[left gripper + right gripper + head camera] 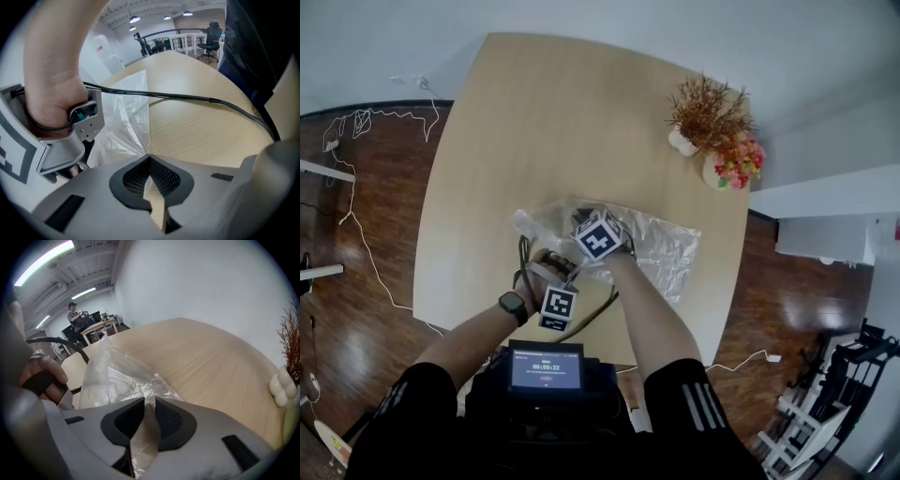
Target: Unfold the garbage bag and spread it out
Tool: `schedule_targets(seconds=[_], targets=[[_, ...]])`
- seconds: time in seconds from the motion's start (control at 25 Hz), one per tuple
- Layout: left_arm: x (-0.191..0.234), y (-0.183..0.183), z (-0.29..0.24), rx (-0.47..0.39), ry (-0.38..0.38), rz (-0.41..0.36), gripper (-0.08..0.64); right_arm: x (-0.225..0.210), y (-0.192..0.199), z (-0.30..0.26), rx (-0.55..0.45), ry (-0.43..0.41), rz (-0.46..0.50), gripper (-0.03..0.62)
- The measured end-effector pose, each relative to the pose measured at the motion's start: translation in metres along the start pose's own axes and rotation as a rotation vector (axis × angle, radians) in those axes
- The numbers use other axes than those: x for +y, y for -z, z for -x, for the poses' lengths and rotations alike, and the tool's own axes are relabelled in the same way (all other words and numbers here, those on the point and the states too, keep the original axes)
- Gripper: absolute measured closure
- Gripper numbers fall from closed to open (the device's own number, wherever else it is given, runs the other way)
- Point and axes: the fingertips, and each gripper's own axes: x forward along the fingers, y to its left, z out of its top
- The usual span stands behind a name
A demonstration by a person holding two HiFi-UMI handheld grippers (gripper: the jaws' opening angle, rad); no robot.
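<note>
No legible text or labels.

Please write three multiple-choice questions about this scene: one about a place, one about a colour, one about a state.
1. Where on the table do the plants stand? A near edge; B centre; C far right corner.
2. The bag is: A clear; B black; C blue.
3. The right gripper is: A open and empty; B shut on the bag; C shut on a cable.
Answers: 1 C, the head view shows them at the far right; 2 A, the table shows through it; 3 B, film sits pinched between its jaws.
</note>
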Motion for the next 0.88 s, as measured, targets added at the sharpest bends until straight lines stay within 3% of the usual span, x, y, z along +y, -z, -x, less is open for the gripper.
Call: schedule_targets(seconds=[0.2, 0.36, 0.48, 0.64, 0.88], targets=[[0.001, -0.001, 0.002, -0.019, -0.021, -0.005, 0.557, 0.001, 0.005, -0.002, 0.021, -0.003, 0.001, 0.491], [0.009, 0.007, 0.012, -0.003, -0.078, -0.059, 0.557, 0.003, 0.009, -0.008, 0.036, -0.017, 0.022, 0.488], [0.018, 0.005, 0.033, -0.06, -0.136, 0.002, 0.557, 0.002, 0.012, -0.007, 0.049, -0.022, 0.006, 0.489], [0.017, 0.031, 0.054, -0.046, -0.183, 0.003, 0.551, 0.003, 0.01, -0.006, 0.052, -0.022, 0.009, 0.489], [0.024, 0.037, 0.081, -0.099, -0.213, 0.077, 0.476, 0.003, 0.01, -0.007, 0.051, -0.02, 0.016, 0.489]])
